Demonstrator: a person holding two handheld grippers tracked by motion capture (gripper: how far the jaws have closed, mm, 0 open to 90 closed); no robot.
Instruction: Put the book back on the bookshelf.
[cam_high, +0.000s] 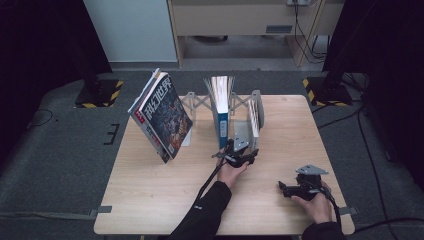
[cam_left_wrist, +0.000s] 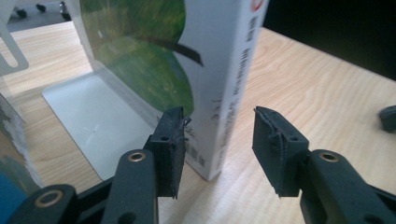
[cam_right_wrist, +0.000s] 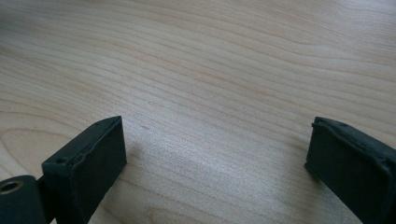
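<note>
While the left tool (cam_left_wrist: 218, 140) stands half open at the bottom of the blue book (cam_high: 222, 122), the book's spine sits between its two black pads, with the left pad (cam_left_wrist: 170, 140) right against the cover and the other pad a little way off, so nothing is squeezed. That book stands up in the grey rack (cam_high: 242, 135) just past the tool, with the big leaning magazine (cam_high: 161, 114) farther off to its left. Well apart, the right tool (cam_right_wrist: 215, 163) gapes wide over bare table (cam_right_wrist: 210, 70) and holds nothing.
</note>
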